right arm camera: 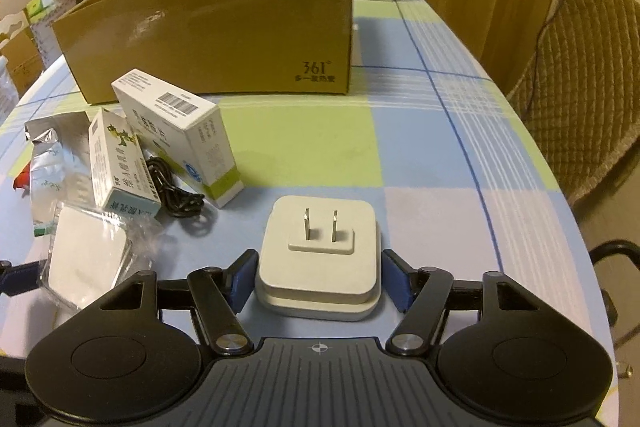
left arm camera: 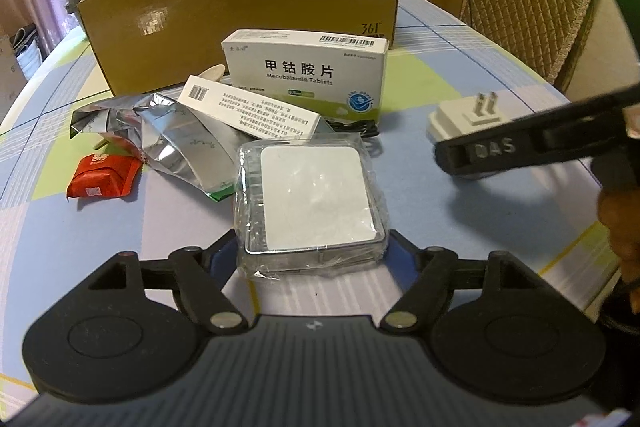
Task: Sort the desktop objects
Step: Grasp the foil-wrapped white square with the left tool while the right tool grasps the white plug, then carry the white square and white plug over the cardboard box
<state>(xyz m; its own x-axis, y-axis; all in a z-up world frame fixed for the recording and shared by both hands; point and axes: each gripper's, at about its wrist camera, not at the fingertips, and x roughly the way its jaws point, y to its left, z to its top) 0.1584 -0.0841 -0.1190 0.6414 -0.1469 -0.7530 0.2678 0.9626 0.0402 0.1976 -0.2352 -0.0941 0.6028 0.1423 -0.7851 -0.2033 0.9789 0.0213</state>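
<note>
Wrapped white square | "Mecobalamin Tablets" box | carton "361°"

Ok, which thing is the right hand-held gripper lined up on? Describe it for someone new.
Start at the open cardboard box at the table's far side and come toward the near edge. The white square charger lies between the right hand-held gripper fingers, apart from the medicine boxes; only it has two metal prongs pointing up.

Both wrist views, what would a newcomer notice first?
A big open cardboard box stands at the back of the checked table. In front of it, each tool straddles something white: the right tool a wall charger with prongs up, the left tool a plastic-wrapped square box.
</note>
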